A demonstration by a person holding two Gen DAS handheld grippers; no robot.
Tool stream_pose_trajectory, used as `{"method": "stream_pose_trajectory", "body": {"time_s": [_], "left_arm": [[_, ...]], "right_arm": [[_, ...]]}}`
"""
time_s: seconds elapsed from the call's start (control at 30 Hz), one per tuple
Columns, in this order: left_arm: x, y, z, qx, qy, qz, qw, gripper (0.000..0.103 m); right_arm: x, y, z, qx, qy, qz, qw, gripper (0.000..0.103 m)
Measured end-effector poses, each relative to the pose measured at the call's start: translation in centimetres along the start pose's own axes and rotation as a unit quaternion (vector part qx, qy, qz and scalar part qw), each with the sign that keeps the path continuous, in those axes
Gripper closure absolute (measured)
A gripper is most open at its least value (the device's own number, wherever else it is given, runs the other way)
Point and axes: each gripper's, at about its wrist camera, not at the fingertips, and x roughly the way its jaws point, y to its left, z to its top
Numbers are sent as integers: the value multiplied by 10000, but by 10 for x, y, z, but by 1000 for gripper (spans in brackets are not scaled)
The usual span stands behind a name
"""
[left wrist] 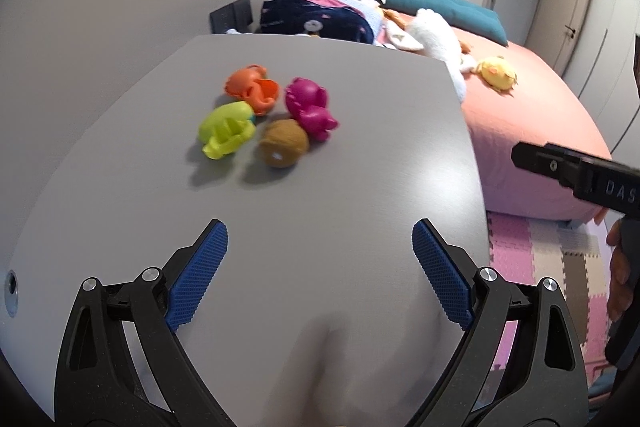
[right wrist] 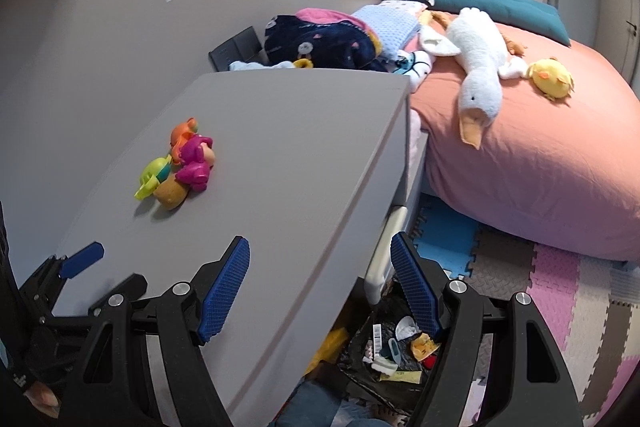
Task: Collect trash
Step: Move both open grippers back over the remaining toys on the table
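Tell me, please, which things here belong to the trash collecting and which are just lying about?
For the job:
- trash bag on the floor, with scraps in it
- left gripper, open
- right gripper, open

Lying about:
- toys on the table
- plush goose
- yellow chick
- blankets

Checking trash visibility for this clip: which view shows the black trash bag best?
The right wrist view: the black trash bag lies open on the floor beside the grey table, wrappers visible inside. The left wrist view shows none of it.
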Motion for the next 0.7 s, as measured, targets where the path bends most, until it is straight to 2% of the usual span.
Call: {"method": "stream_pose_trajectory", "body": {"time_s": [0.7], "left_arm": [[29, 59, 29, -585, -67, 156, 9981, 12]], "right_arm": [[42, 50, 30, -274, 60, 237, 9993, 29]]}}
